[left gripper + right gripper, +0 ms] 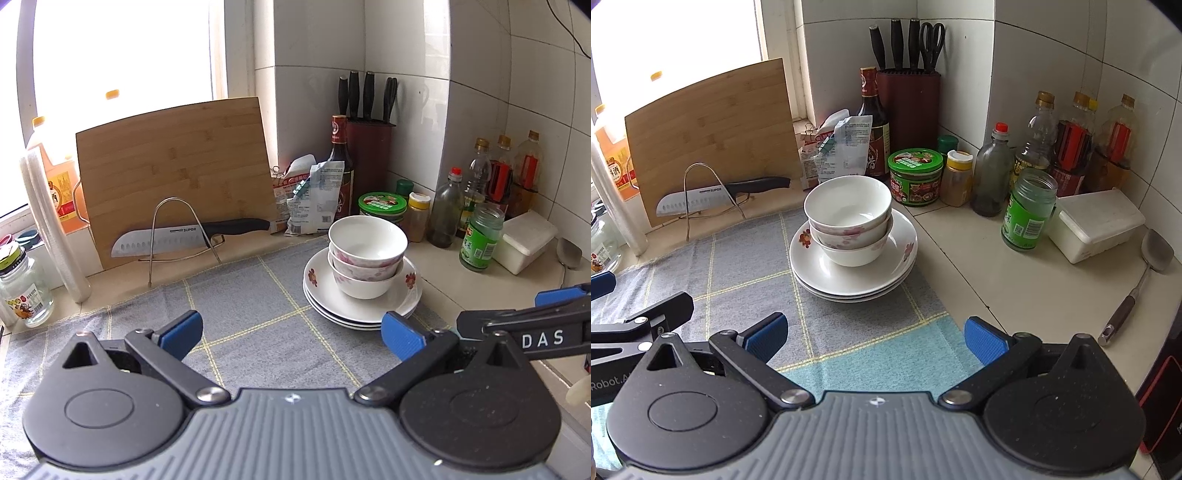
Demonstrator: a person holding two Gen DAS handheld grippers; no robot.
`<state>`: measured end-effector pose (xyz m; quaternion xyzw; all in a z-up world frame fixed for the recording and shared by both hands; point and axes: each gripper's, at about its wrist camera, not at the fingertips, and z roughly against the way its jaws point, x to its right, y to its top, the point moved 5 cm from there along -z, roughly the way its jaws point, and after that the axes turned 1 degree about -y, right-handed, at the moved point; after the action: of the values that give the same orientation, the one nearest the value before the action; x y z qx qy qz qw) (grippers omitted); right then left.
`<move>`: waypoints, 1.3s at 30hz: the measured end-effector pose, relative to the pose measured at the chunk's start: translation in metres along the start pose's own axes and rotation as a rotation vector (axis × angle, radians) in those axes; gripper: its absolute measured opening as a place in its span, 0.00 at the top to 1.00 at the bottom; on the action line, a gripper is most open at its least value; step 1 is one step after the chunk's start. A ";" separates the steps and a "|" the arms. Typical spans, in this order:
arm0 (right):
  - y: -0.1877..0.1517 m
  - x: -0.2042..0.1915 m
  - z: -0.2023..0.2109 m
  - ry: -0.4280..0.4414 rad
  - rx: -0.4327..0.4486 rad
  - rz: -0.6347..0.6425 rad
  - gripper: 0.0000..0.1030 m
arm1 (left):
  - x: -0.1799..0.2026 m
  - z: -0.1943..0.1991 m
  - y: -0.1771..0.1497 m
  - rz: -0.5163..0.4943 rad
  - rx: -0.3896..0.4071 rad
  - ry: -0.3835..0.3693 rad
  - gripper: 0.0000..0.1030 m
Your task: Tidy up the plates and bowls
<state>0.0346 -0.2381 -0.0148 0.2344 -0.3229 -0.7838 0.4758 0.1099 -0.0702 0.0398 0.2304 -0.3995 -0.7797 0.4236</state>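
Note:
Three white bowls (365, 254) (849, 218) with pink flowers sit nested on a stack of three white plates (402, 299) (812, 269), all resting on a grey checked cloth (258, 314) (746, 266). My left gripper (291, 332) is open and empty, low over the cloth, in front and to the left of the stack. My right gripper (873, 338) is also open and empty, a short way in front of the stack. The right gripper's body (535, 332) shows at the right edge of the left wrist view.
A bamboo cutting board (177, 173) (709, 136) leans at the back with a knife (184, 236) (713, 192) in a wire rack. Jars and bottles (1030, 206) (480, 240), a knife block (908, 103), a white box (1097, 225) and a spatula (1145, 269) crowd the corner.

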 end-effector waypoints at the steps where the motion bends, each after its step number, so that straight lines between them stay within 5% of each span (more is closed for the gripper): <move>1: 0.000 0.000 0.000 0.000 0.000 0.000 0.00 | 0.000 0.000 0.000 0.002 -0.001 0.001 0.01; 39: 0.002 0.002 0.002 -0.025 -0.001 0.004 0.00 | 0.002 0.001 0.000 0.001 -0.003 -0.002 0.01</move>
<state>0.0332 -0.2396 -0.0121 0.2238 -0.3287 -0.7860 0.4734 0.1088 -0.0716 0.0405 0.2287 -0.3989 -0.7802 0.4241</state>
